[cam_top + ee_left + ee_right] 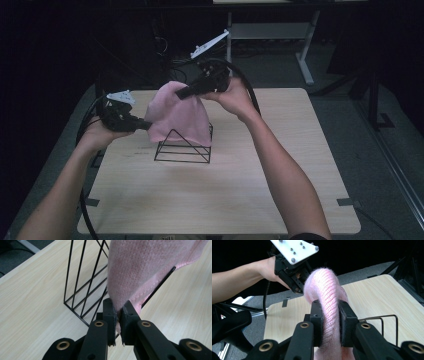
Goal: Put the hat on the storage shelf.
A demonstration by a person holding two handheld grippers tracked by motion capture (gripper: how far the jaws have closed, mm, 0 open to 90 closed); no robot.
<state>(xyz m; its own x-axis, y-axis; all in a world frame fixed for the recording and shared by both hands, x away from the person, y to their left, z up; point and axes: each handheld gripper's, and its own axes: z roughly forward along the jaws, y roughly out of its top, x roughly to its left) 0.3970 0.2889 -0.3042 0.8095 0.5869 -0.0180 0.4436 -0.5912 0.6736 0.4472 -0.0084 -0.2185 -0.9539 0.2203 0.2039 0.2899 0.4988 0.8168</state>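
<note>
Currently a pink knitted cloth hangs between two hand-held grippers over a black wire rack, a triangular-ended frame standing on the light wood table near its far middle. Left gripper: low, at the cloth's left lower edge; in its own view the jaws are nearly closed, pinching a thin hem of the cloth, with the rack's wires just beyond. Right gripper: raised, at the cloth's top; in its own view the jaws stand further apart but are clamped on a thick bunched fold of the knit, the rack's top wire to one side and the left gripper across from it. Cloth drapes down across the rack's peak and near face; whether it rests on the wires or only hangs against them, cannot tell. Judgement: the step in hand is spreading or draping the cloth over the rack, mid-placement, nothing released yet. Next move likely calls for lowering the right gripper so the fold settles on the ridge, keeping the left one's hem taut and low, then opening both. Risk as I read it: the light rack sliding or tipping if the cloth is tugged sideways.
</note>
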